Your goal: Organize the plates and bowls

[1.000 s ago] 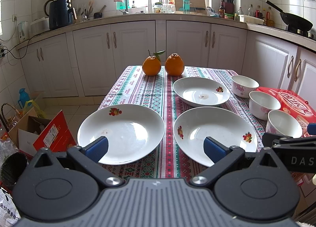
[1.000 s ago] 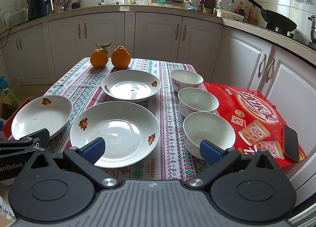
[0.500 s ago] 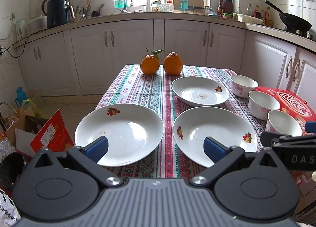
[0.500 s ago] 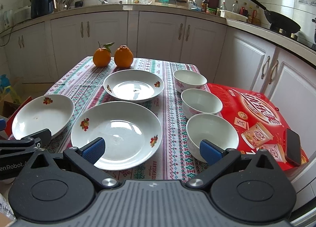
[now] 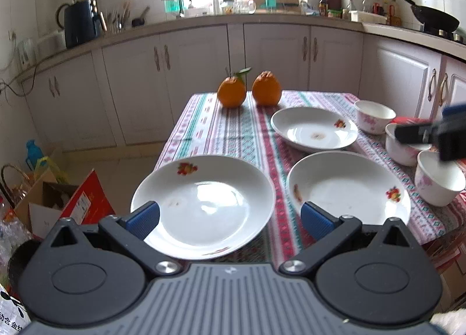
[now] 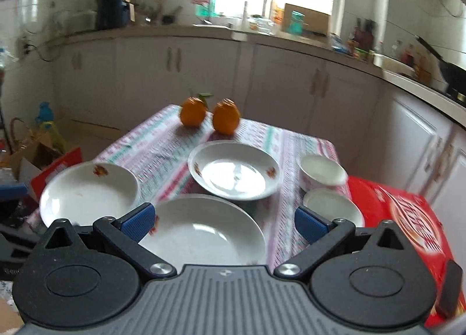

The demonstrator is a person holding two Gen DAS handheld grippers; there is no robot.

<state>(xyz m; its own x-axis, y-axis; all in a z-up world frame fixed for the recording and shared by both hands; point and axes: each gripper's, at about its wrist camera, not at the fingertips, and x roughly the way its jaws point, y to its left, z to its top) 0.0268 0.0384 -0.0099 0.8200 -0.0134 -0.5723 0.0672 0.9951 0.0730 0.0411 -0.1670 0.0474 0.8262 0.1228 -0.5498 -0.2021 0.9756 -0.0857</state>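
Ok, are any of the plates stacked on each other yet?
No: in the left wrist view the three plates, near left, near right and far, each lie apart on the tablecloth.

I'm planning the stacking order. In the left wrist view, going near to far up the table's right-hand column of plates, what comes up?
Near plate → far plate → right orange at the table's far end.

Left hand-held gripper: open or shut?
Open. The left hand-held gripper has its blue pads wide apart, nothing between them; a plate lies beyond.
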